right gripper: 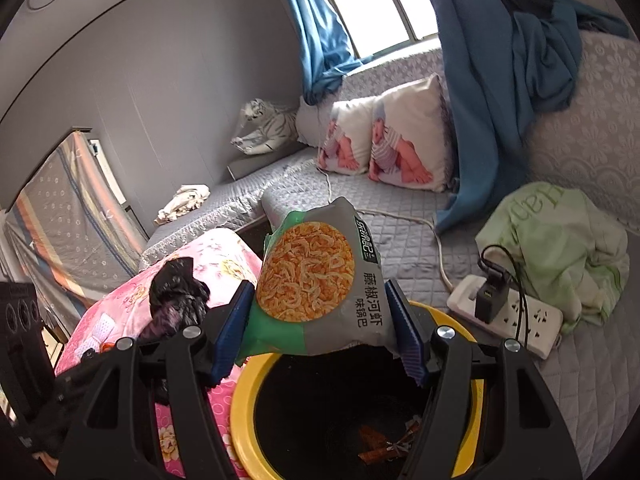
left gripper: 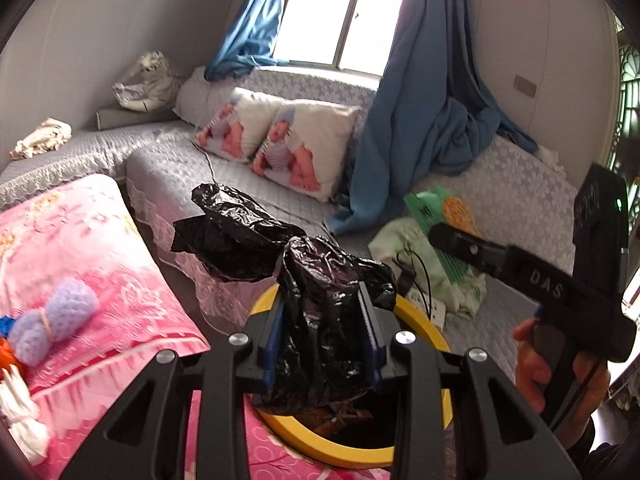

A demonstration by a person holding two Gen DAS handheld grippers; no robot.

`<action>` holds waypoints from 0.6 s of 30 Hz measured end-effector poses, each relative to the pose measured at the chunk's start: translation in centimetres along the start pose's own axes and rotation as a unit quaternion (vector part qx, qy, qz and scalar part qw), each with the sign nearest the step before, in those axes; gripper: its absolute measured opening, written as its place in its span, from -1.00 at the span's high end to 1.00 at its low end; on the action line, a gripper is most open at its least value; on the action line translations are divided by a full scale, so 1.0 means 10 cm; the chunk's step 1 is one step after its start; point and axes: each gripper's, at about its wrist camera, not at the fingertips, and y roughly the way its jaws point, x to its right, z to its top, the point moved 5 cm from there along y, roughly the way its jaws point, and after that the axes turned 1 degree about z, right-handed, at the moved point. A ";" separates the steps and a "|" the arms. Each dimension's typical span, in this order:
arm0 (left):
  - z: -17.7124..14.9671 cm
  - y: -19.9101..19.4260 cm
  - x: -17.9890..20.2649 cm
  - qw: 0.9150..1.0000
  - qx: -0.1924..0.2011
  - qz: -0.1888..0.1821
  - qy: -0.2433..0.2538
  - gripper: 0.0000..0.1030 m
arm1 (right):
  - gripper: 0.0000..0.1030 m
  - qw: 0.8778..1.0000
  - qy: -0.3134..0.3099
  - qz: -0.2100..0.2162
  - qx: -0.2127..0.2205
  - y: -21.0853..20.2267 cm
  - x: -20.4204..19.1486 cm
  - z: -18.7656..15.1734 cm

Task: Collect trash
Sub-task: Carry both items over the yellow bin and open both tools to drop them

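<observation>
Both loads hang above the round yellow-rimmed bin, the left gripper clamping a crumpled black plastic bag, the right gripper pinching a grey-green snack packet; next, I judge, both jaws must open.

Crumpled black plastic bag is clamped btwn left gripper pads, held above round yellow-rimmed bin; right gripper seen nearby.
</observation>
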 end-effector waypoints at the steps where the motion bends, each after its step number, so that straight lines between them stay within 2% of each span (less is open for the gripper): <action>1: -0.03 0.06 0.02 1.000 -0.007 -0.001 0.002 0.40 | -0.21 1.000 0.007 -0.001 -0.003 0.03 0.03 -0.01; 6: -0.14 0.23 0.02 0.999 -0.036 -0.009 -0.002 0.40 | -0.21 0.999 0.038 -0.004 -0.026 0.16 0.19 -0.08; 14: -0.21 0.31 0.04 0.999 -0.053 -0.009 0.000 0.39 | -0.24 0.998 0.056 -0.006 -0.041 0.27 0.29 -0.13; 17: -0.20 0.29 0.05 0.999 -0.050 -0.010 -0.001 0.17 | -0.35 0.997 0.061 -0.006 -0.039 0.26 0.29 -0.12; 18: -0.20 0.27 0.05 0.999 -0.047 -0.010 -0.002 0.04 | -0.37 0.997 0.063 -0.009 -0.036 0.25 0.29 -0.12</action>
